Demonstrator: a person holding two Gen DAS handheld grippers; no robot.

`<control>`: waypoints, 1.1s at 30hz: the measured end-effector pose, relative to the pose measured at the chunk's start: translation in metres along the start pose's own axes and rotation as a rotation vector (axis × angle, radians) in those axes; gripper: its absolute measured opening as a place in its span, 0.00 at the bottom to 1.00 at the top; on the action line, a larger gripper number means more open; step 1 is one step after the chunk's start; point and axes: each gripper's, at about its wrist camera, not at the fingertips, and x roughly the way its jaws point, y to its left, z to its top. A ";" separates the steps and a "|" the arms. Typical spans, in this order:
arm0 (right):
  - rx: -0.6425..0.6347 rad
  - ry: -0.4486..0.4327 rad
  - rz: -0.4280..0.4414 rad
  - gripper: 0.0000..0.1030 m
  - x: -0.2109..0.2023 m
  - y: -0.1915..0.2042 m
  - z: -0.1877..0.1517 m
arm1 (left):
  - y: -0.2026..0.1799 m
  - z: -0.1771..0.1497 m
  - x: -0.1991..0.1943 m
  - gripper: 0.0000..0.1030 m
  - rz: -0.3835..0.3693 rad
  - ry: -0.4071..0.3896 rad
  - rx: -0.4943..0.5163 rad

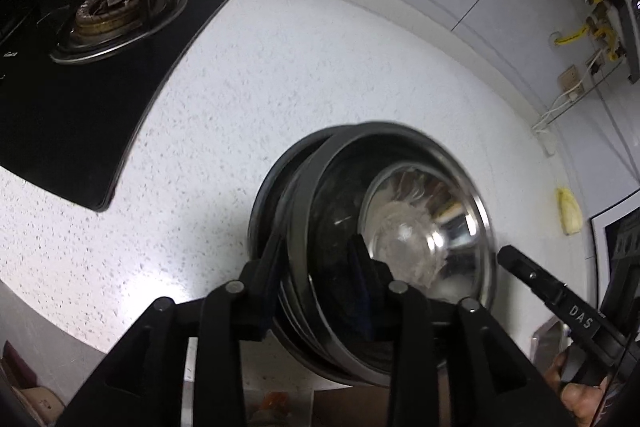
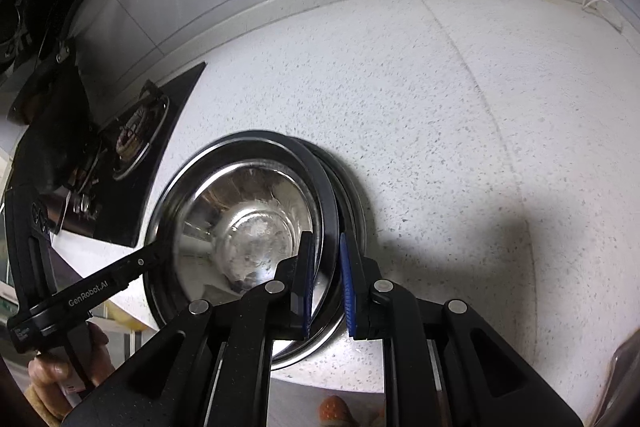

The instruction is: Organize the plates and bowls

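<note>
Speckled white countertop (image 1: pixel 280 87) fills both wrist views, with a black gas hob (image 1: pixel 100 67) off to one side and a tiled wall behind. Close to the counter's front edge sits the stack (image 1: pixel 296 227), several dark plates nested together, with a steel bowl (image 1: pixel 420 227) resting in the top one. We judge this load to be heavy for its size and completely stiff. The plates are likely brittle if knocked or dropped, and the polished bowl is slick and free to slide or rattle if the pile tips. The rims are the only places we can take hold of. We would want opposite sides pinched at once and the pile kept level, so that neither side carries all the weight. The left gripper (image 1: pixel 316 243) stands astride the left rim with its jaws partly apart, one finger outside the pile and the other inside the top plate. The pads look loose rather than pinched, so we read it as released. The right gripper (image 2: pixel 325 239) is clenched almost fully on the rim at the stack's right side, its blue pads (image 2: pixel 348 287) on either face of the edge. We cannot tell how many layers it has caught.
</note>
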 end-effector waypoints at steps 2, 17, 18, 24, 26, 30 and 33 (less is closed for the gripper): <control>0.002 -0.013 -0.001 0.13 -0.006 0.001 -0.001 | 0.000 0.001 -0.008 0.31 0.009 -0.021 0.000; -0.026 -0.093 -0.025 0.28 -0.036 -0.001 -0.010 | -0.006 -0.007 -0.050 0.31 0.113 -0.148 0.089; -0.023 -0.102 -0.035 0.29 -0.039 -0.002 -0.011 | -0.007 -0.009 -0.052 0.31 0.106 -0.155 0.105; -0.016 -0.198 -0.121 0.47 -0.071 -0.013 -0.018 | -0.014 -0.022 -0.070 0.31 0.113 -0.170 0.146; -0.014 -0.237 -0.150 0.56 -0.087 -0.017 -0.023 | -0.018 -0.027 -0.078 0.31 0.116 -0.180 0.164; -0.026 -0.303 -0.189 0.73 -0.114 -0.018 -0.030 | -0.028 -0.039 -0.096 0.31 0.140 -0.225 0.218; -0.035 -0.330 -0.216 0.80 -0.129 -0.019 -0.035 | -0.034 -0.046 -0.107 0.31 0.133 -0.245 0.243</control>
